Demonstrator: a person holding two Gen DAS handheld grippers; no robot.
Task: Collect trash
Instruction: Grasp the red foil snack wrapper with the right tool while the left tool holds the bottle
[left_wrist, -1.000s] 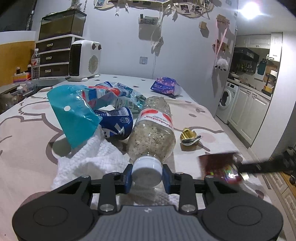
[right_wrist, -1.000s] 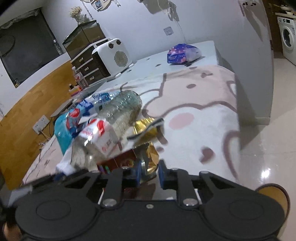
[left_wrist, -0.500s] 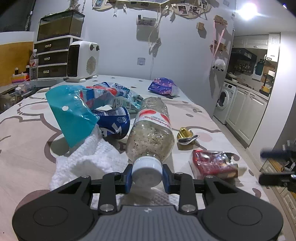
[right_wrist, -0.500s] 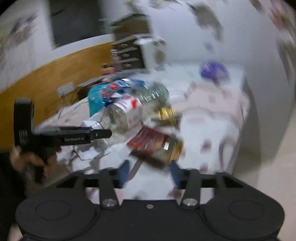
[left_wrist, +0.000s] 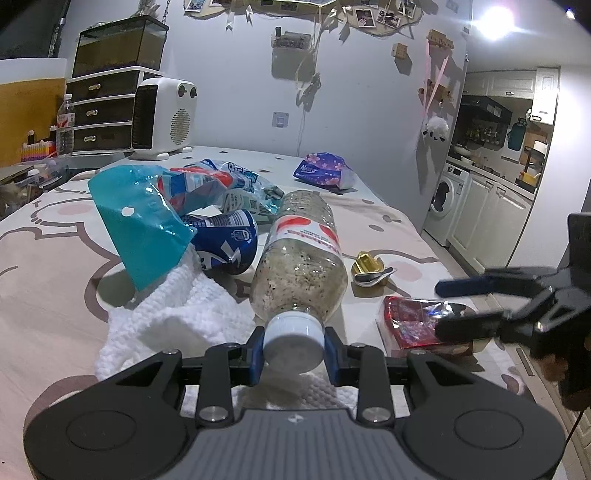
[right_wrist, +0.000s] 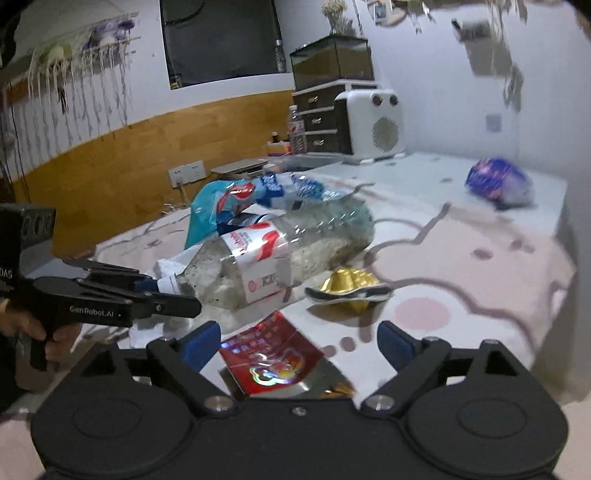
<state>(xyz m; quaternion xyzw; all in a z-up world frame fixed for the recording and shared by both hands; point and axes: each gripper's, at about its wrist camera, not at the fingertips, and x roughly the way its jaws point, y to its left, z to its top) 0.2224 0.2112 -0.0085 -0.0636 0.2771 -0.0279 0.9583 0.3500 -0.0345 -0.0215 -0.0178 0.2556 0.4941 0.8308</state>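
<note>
Trash lies on the pink-patterned bed cover below a grey wall: your left gripper clamps the plastic bottle at its cap. In the right wrist view, your right gripper is opening, its pads off the red wrapper between them; wood panelling stands behind.

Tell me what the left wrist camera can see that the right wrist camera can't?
Only the left wrist view shows the kitchen with its washing machine and the bright ceiling light.

Only the right wrist view shows the dark window and the wooden wall panel.

Both show the plastic bottle, its cap clamped in the left hand-held gripper, the red wrapper between the opening jaws of the right hand-held gripper, the gold wrapper and the white heater.
</note>
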